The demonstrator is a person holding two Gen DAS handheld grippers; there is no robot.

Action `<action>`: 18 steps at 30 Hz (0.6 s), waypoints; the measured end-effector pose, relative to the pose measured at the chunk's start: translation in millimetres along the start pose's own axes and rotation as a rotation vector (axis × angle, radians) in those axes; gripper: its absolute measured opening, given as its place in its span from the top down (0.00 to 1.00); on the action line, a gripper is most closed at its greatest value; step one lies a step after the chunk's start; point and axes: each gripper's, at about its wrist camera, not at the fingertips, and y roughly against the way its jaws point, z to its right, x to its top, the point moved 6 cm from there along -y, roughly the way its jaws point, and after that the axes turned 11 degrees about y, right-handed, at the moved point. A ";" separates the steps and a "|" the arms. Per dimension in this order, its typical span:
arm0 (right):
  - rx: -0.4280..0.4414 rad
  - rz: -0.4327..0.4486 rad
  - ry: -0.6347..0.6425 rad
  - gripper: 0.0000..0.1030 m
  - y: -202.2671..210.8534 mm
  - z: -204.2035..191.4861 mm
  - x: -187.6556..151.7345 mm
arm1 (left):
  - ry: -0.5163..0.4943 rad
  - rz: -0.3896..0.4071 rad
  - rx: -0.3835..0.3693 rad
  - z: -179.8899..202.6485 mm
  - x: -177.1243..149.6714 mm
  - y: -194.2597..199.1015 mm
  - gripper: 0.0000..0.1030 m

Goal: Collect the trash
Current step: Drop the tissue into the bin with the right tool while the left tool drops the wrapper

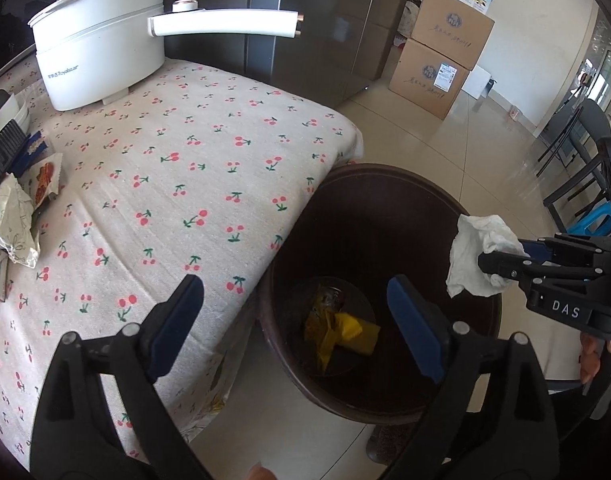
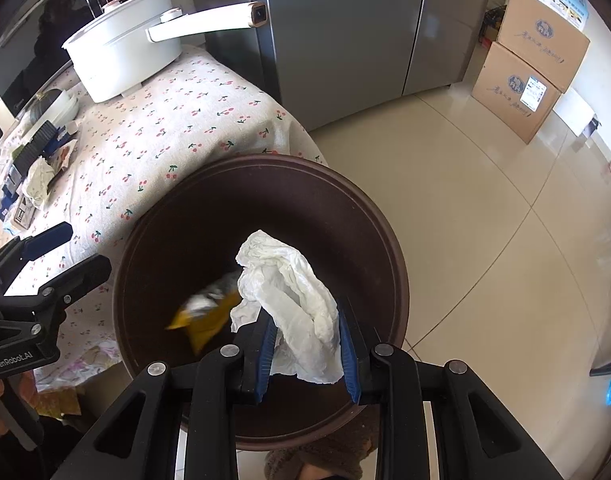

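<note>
A dark brown trash bin point(image 1: 385, 184) point(image 2: 265, 176) stands on the floor beside the table. A yellow wrapper point(image 1: 341, 330) point(image 2: 209, 316) lies at its bottom. My right gripper point(image 2: 305, 332) point(image 1: 501, 264) is shut on a crumpled white tissue point(image 2: 293, 296) point(image 1: 473, 256) and holds it over the bin's opening. My left gripper point(image 1: 297, 312) point(image 2: 65, 248) is open and empty, hovering over the table edge and the bin's left side. More wrappers point(image 1: 21, 204) point(image 2: 41, 180) lie on the table at the left.
The table has a cherry-print cloth point(image 1: 193, 168). A white electric pot point(image 1: 97, 48) stands at its far end. A grey fridge point(image 2: 345, 40) is behind. Cardboard boxes point(image 1: 437, 56) are stacked on the tiled floor. Chairs point(image 1: 577, 152) stand at the right.
</note>
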 end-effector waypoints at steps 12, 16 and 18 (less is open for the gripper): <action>-0.004 0.030 -0.022 0.15 7.7 -4.4 7.9 | 0.039 -0.005 0.057 -24.3 -0.7 7.3 0.08; 0.010 0.036 -0.030 0.15 10.7 -8.4 12.0 | 0.050 -0.001 0.065 -30.4 -0.3 10.6 0.08; 0.015 0.035 -0.030 0.15 10.4 -10.6 13.4 | 0.055 0.001 0.068 -33.3 0.3 12.4 0.08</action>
